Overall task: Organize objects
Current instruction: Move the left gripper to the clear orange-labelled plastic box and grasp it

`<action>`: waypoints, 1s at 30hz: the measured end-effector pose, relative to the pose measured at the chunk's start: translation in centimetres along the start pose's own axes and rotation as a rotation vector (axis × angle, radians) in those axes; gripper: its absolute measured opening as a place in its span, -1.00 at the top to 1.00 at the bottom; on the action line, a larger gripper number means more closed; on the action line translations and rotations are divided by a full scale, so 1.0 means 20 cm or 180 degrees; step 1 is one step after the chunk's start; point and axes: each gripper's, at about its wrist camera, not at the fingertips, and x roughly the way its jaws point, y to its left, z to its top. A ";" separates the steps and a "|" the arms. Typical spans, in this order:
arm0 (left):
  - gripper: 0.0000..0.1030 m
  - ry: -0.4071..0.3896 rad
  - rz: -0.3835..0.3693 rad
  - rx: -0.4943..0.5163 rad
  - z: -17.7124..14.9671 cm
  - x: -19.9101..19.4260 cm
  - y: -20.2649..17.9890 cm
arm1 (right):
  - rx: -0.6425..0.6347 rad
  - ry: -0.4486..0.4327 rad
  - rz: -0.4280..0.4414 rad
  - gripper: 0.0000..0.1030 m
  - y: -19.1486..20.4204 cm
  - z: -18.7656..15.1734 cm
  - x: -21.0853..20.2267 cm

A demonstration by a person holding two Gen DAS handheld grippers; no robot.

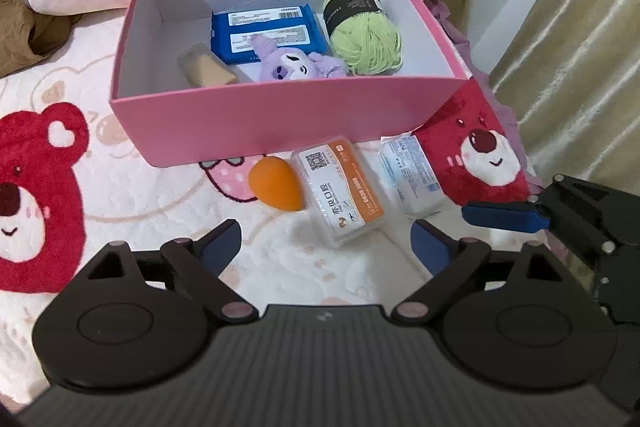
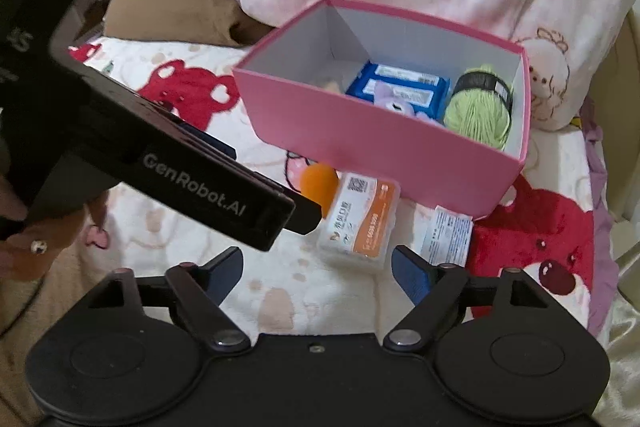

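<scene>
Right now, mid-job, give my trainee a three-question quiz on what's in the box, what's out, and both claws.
1. True or false: the green yarn ball already lies inside the pink box.
2. Multiple choice: which item lies on the blanket in front of the box? A) blue wipes pack B) orange sponge C) purple plush toy
3. Fill in: the left claw and right claw are both ____ and hold nothing.

Key: 1 true; 2 B; 3 open.
</scene>
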 end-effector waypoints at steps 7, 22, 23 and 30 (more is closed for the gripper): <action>-0.79 0.0027 0.0060 -0.0185 -0.05 0.16 0.06 | -0.0066 -0.0013 -0.0154 -0.65 -0.01 -0.06 0.20; -0.62 0.0148 -0.0162 -0.0533 -0.06 0.35 0.14 | 0.0127 0.0040 -0.0207 -0.66 -0.10 -0.07 0.44; -0.57 0.0134 -0.0188 -0.0563 -0.06 0.36 0.14 | 0.0140 0.0055 -0.0213 -0.66 -0.10 -0.07 0.46; 0.14 0.0138 -0.0560 -0.0827 -0.07 0.42 0.17 | 0.0376 0.0027 -0.0160 -0.28 -0.13 -0.09 0.47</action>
